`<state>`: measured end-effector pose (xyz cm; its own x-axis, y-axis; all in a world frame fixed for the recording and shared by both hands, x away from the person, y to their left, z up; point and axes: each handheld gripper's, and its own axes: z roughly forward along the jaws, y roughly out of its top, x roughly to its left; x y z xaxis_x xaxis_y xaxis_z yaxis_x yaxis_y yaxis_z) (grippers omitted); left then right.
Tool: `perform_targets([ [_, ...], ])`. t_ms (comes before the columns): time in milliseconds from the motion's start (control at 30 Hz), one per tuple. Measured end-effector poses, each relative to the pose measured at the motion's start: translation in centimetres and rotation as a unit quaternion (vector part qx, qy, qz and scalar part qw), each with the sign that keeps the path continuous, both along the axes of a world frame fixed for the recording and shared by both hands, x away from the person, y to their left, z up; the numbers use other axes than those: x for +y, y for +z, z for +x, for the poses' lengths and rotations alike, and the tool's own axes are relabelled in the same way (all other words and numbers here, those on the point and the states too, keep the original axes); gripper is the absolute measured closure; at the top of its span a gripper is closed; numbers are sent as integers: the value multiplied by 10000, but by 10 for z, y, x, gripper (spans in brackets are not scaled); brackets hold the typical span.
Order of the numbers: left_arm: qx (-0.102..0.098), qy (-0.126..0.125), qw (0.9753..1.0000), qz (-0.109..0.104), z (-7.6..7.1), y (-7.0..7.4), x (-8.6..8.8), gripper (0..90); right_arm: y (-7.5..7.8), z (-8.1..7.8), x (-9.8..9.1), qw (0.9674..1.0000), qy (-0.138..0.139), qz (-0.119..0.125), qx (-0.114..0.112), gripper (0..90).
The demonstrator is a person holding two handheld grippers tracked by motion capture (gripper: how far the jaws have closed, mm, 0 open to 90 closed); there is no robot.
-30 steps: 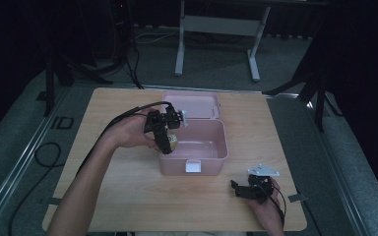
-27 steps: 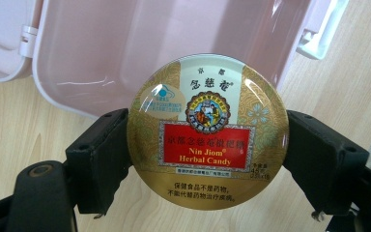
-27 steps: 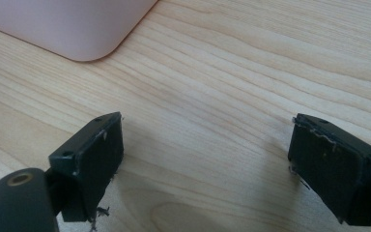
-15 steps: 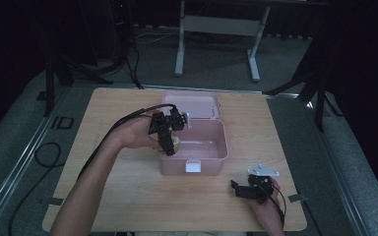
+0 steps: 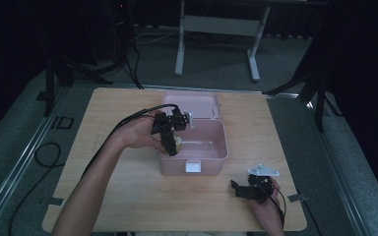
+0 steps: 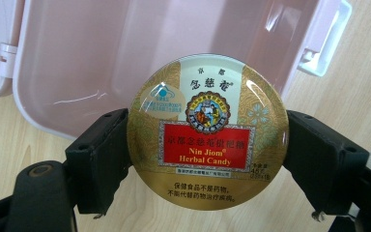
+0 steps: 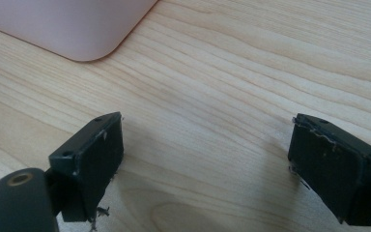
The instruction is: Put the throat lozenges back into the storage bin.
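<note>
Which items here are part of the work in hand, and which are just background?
In the job:
- candy tin, clamped in the left gripper
- open pink box

Not involved:
- right gripper, open, resting on the table
- white stand on the floor behind

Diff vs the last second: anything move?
Barely. The left gripper, shut on the round Nin Jiom Herbal Candy tin, stays at the left rim of the open pink box, with at most a tiny shift; nothing taken hold of or let go. The right gripper stays open on the wooden table, right of the box front. Box and lid unchanged.
</note>
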<state>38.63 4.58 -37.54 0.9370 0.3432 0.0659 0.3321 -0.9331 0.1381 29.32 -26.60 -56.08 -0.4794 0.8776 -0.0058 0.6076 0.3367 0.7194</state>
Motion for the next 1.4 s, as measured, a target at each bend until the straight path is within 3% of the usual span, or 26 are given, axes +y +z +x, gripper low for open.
perform_targets([
  [133, 22, 1, 10000, 20, 0, -1, -1, 208, 0, 0, 0, 10000, 1, -1, -1, 122],
  [300, -47, 131, 9997, -198, 3, 3, -1, 149, 0, 0, 0, 10000, 0, -1, 0, 122],
  [433, -161, 160, 9995, -197, 2, 5, 3, 154, 0, 0, 0, 10000, 6, -3, -1, 122],
  [700, -387, 506, 9974, -323, 1, 12, 27, 160, 0, 0, 0, 10000, 6, -4, -2, 122],
  [933, -549, 832, 9938, -487, -2, 11, 54, 212, 0, 0, 0, 10000, 2, 0, -7, 122],
  [1167, -761, 973, 9919, -305, -10, 6, 67, 212, 0, 0, 0, 10000, 2, -1, -8, 122],
  [1400, -999, 1051, 9890, -280, -17, 11, 74, 211, 0, 0, 0, 10000, 3, -1, -6, 122],
])
